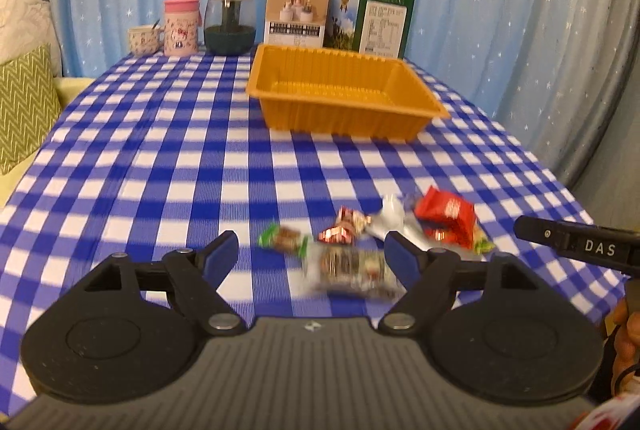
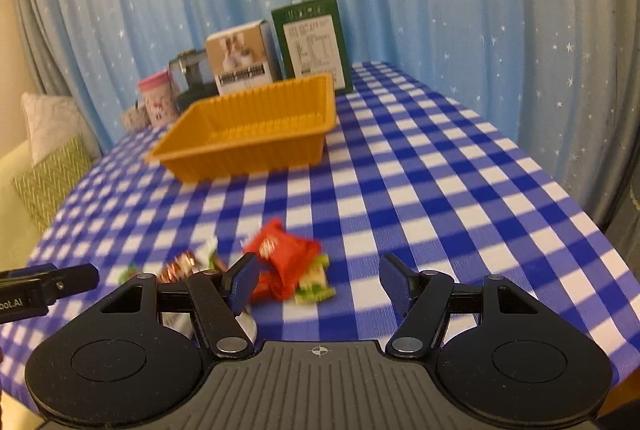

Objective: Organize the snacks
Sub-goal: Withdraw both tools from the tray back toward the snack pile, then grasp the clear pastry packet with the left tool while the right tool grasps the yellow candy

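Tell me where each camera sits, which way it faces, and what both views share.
Left wrist: on the left gripper, looking forward over the snack pile to the orange tray; its own open jaws show, with the right gripper's tip and some of the person's hand at the right edge.
Right wrist: on the right gripper, facing forward-left past the red packet to the tray; open jaws show, with the left gripper's tip at the left edge.
Shared: snacks, tray, checked tablecloth, back-row boxes, curtain.
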Demonstrator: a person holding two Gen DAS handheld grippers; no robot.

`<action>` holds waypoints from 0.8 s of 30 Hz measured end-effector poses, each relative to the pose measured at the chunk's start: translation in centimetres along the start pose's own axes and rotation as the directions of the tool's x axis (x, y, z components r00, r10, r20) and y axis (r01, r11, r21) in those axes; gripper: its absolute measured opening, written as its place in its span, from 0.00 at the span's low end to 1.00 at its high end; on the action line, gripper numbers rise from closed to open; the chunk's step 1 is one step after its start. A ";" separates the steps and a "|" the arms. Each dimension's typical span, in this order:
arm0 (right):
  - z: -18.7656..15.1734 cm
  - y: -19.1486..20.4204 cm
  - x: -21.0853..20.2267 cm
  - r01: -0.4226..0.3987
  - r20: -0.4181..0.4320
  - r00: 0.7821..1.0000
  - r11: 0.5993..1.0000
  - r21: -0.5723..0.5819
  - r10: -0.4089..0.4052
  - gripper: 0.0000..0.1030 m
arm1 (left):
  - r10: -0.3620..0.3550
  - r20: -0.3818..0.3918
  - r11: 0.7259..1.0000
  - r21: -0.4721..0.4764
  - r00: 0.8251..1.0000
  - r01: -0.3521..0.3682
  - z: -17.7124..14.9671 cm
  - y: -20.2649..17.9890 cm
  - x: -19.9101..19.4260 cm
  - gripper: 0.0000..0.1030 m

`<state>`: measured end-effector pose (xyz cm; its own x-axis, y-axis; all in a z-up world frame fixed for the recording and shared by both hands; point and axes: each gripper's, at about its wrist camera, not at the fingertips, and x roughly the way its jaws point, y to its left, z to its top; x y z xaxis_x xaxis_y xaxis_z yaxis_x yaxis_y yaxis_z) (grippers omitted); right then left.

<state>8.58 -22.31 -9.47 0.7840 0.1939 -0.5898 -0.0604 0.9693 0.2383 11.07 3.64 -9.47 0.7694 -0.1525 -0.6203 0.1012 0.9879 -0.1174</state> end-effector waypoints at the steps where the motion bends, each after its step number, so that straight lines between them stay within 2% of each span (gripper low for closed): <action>1: -0.3 -0.1 0.1 0.005 -0.006 1.000 1.000 -0.010 -0.005 0.64 | 0.000 -0.005 1.000 -0.002 1.000 0.000 -0.3 0.0 0.0 0.76; 5: -1.2 -0.6 0.7 0.027 -0.026 0.999 0.999 -0.041 -0.028 0.64 | 0.004 -0.017 1.000 0.008 1.000 -0.004 -0.7 0.0 0.3 0.76; 14: -1.4 -0.5 1.6 0.018 -0.042 0.999 0.999 -0.046 -0.020 0.64 | 0.001 -0.044 0.999 0.034 0.999 0.001 -1.2 -0.6 1.9 0.76; 19: -1.4 -0.7 2.1 0.023 -0.051 0.998 0.999 -0.032 -0.024 0.64 | -0.011 -0.060 0.999 0.049 0.998 0.014 -1.2 -1.3 3.4 0.83; 24: -1.4 -0.9 2.7 0.029 -0.060 0.998 0.999 -0.018 -0.030 0.64 | -0.014 -0.070 0.998 0.056 0.997 0.018 -1.0 -1.7 4.7 0.84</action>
<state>9.87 -22.44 -12.39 0.7466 0.1736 -0.6422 -0.0491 0.9771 0.2070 13.86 1.22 -12.97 0.7217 -0.1679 -0.6716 0.1500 0.9850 -0.0851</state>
